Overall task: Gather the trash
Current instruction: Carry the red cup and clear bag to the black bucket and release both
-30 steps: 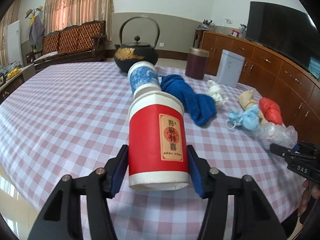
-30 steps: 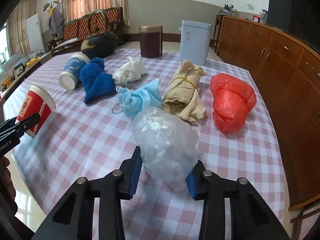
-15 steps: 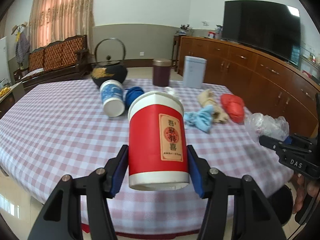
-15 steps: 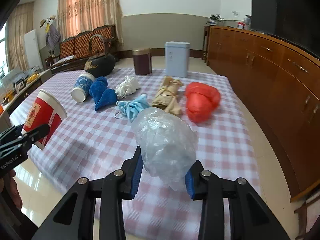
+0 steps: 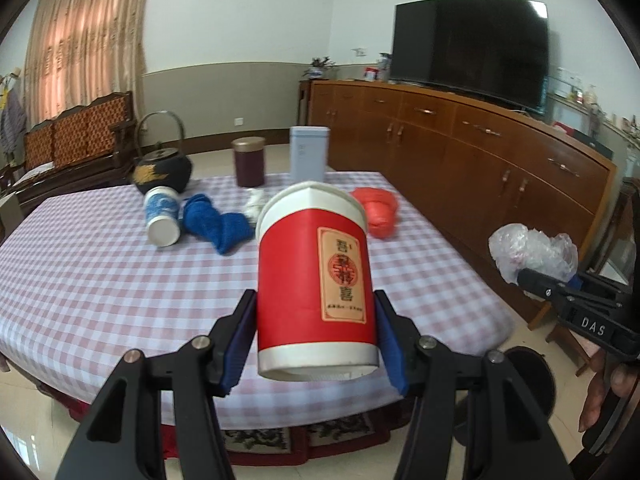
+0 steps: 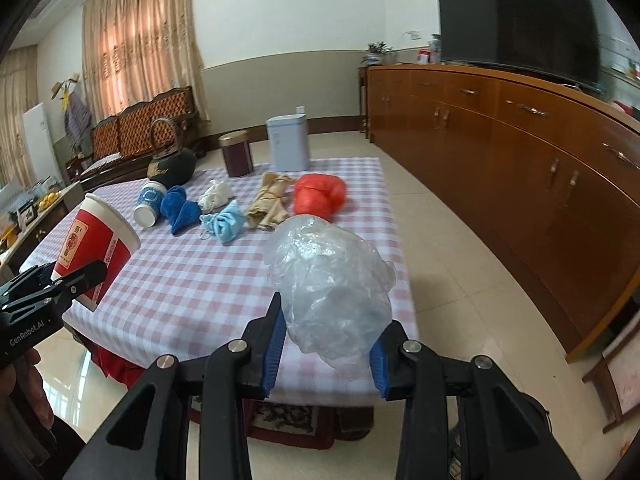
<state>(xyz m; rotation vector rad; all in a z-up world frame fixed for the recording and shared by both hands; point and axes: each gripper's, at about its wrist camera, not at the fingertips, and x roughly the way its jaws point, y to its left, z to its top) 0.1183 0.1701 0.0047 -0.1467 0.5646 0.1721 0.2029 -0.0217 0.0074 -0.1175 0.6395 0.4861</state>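
My left gripper is shut on a red paper cup and holds it in the air off the table's near edge. The cup also shows in the right wrist view. My right gripper is shut on a crumpled clear plastic bag, also in the air off the table. The bag also shows in the left wrist view. On the checked table lie a blue-white cup, a blue cloth, a white wad, a blue face mask, a brown paper bundle and a red plastic bag.
A black kettle, a dark red canister and a pale blue tin stand at the table's far end. A long wooden cabinet with a television runs along the right. A dark round bin shows on the floor.
Both grippers have pulled back and up from the table with the cup and the plastic bag held. The table now lies farther away and the floor shows below.
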